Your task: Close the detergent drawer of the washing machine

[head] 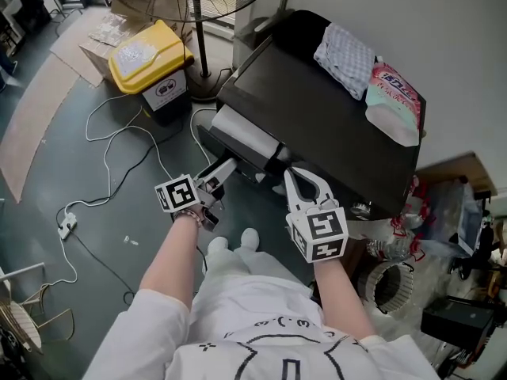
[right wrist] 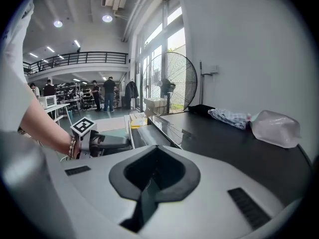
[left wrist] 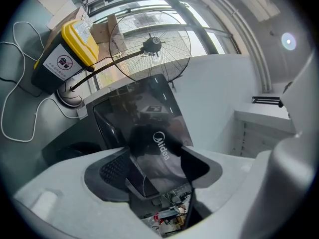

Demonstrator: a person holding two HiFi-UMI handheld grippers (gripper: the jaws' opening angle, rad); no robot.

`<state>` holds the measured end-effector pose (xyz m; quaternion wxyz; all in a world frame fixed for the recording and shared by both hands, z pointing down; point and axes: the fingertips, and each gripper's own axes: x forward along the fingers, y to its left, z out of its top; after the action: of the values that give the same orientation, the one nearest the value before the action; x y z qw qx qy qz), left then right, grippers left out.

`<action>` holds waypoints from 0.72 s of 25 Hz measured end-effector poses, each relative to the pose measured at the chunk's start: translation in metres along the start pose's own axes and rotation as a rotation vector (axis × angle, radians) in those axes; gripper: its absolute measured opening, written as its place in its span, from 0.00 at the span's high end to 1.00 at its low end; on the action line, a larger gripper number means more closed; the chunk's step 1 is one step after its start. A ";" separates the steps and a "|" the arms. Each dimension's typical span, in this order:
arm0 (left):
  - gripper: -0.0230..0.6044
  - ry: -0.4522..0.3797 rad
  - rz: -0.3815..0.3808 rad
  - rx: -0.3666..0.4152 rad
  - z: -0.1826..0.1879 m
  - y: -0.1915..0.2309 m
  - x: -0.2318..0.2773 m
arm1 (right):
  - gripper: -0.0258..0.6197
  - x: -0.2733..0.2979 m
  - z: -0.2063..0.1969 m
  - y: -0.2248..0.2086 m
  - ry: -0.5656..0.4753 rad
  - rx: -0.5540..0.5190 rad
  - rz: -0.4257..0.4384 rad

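With my left gripper (head: 222,177) spread wide at the detergent drawer (left wrist: 157,128) jutting from the washing machine (head: 317,125) front, and my right gripper (head: 295,176) pressed together above it, a skewed push could jam it.

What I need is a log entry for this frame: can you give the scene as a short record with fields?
washer: black top
on top: checked cloth; pink-white pouch
drawer: dark Midea front, between left jaws
left hand-held gripper: jaws apart, grip not evident
right hand-held gripper: jaws together, empty, at washer's front edge
floor: yellow bin; fan; cables
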<state>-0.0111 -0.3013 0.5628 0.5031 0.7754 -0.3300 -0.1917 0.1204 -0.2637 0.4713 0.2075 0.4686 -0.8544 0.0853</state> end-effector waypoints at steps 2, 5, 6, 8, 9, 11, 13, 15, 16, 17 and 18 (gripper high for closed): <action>0.47 0.014 -0.010 -0.004 0.001 -0.001 0.004 | 0.96 0.001 0.001 0.001 0.004 0.012 -0.019; 0.47 0.041 -0.010 -0.007 0.004 0.000 0.008 | 0.96 0.001 0.001 0.005 0.013 0.028 -0.049; 0.47 0.053 -0.009 -0.008 0.004 0.001 0.009 | 0.96 0.000 0.002 0.007 0.015 0.034 -0.058; 0.47 0.076 -0.009 -0.008 0.004 0.001 0.012 | 0.96 -0.001 0.003 0.010 0.017 0.045 -0.077; 0.47 0.085 -0.011 -0.009 0.005 0.001 0.013 | 0.96 -0.001 0.004 0.010 0.017 0.047 -0.085; 0.47 0.101 -0.015 -0.009 0.006 0.001 0.016 | 0.96 -0.001 0.008 0.012 0.016 0.047 -0.099; 0.47 0.113 -0.015 -0.009 0.006 0.001 0.018 | 0.96 -0.001 0.010 0.013 0.014 0.050 -0.112; 0.47 0.121 -0.013 -0.010 0.007 0.002 0.022 | 0.96 0.000 0.011 0.011 0.013 0.056 -0.126; 0.47 0.125 -0.012 -0.010 0.007 0.002 0.024 | 0.96 0.000 0.012 0.010 0.013 0.059 -0.132; 0.47 0.128 -0.011 -0.011 0.008 0.003 0.026 | 0.96 0.000 0.014 0.008 0.012 0.061 -0.139; 0.47 0.130 -0.009 -0.012 0.010 0.003 0.028 | 0.96 0.001 0.015 0.007 0.011 0.061 -0.145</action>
<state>0.0019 -0.3283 0.5624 0.5272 0.7848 -0.2918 -0.1452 0.1100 -0.2656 0.4584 0.2032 0.5348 -0.8142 0.0988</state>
